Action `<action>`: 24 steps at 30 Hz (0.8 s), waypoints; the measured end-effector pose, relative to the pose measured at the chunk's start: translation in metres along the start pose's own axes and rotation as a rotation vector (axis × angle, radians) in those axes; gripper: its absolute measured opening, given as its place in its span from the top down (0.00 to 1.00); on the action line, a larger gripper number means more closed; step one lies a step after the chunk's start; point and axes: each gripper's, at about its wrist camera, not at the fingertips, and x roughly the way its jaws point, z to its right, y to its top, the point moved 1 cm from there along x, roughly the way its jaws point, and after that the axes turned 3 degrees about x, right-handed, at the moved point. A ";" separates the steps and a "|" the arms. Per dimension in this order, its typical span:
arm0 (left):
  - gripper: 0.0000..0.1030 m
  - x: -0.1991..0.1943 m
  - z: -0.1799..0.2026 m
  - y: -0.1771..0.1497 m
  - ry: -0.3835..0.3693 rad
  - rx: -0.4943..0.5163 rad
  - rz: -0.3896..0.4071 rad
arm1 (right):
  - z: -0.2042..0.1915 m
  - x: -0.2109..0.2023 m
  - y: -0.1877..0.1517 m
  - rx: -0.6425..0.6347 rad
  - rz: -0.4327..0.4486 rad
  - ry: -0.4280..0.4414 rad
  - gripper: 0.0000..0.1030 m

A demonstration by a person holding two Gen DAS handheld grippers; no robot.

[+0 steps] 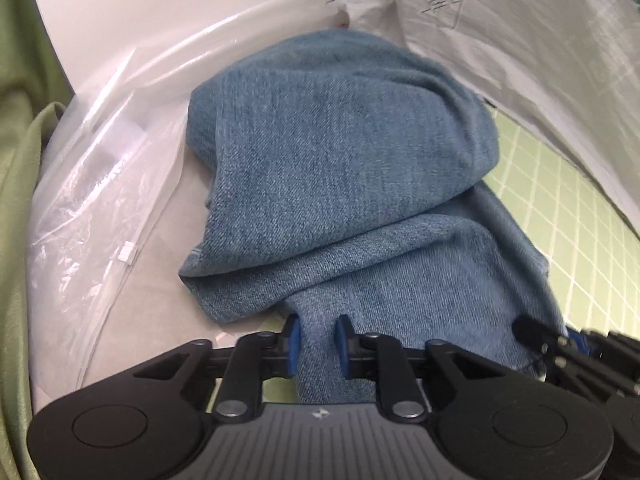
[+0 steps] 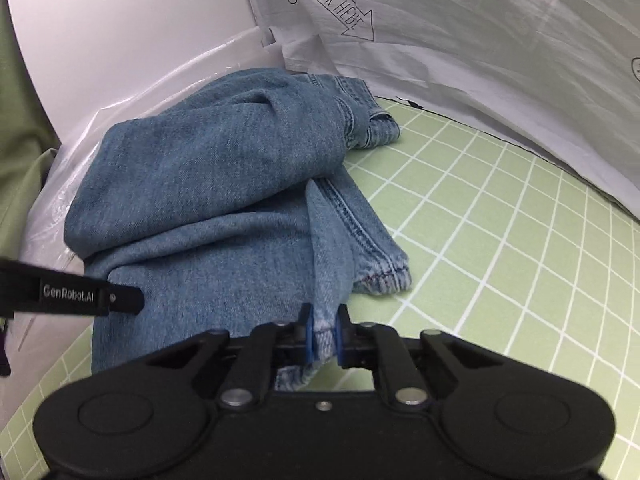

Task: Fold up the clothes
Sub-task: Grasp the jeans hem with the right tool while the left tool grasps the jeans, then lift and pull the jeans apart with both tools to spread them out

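Between both closed tongs, left gripper (image 1: 318, 338) and right gripper (image 2: 323, 330) each pinching near-edge denim: blue jeans (image 2: 208, 200), bunched, long axis running away toward white sheeting (image 2: 460, 40), lying on green grid mat (image 2: 500, 220).

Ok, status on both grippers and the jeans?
Left gripper shut on jeans. Right gripper shut on hem. Plastic bag alongside.
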 end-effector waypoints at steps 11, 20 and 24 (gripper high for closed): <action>0.93 -0.094 0.080 -0.073 -0.207 0.156 0.025 | 0.070 -0.119 -0.120 0.158 0.022 -0.280 0.90; 0.92 -0.154 0.134 -0.142 -0.209 0.196 0.044 | 0.197 -0.233 -0.226 0.385 0.035 -0.544 0.90; 0.91 -0.168 0.159 -0.160 -0.204 0.176 0.038 | 0.247 -0.274 -0.258 0.364 0.038 -0.696 0.90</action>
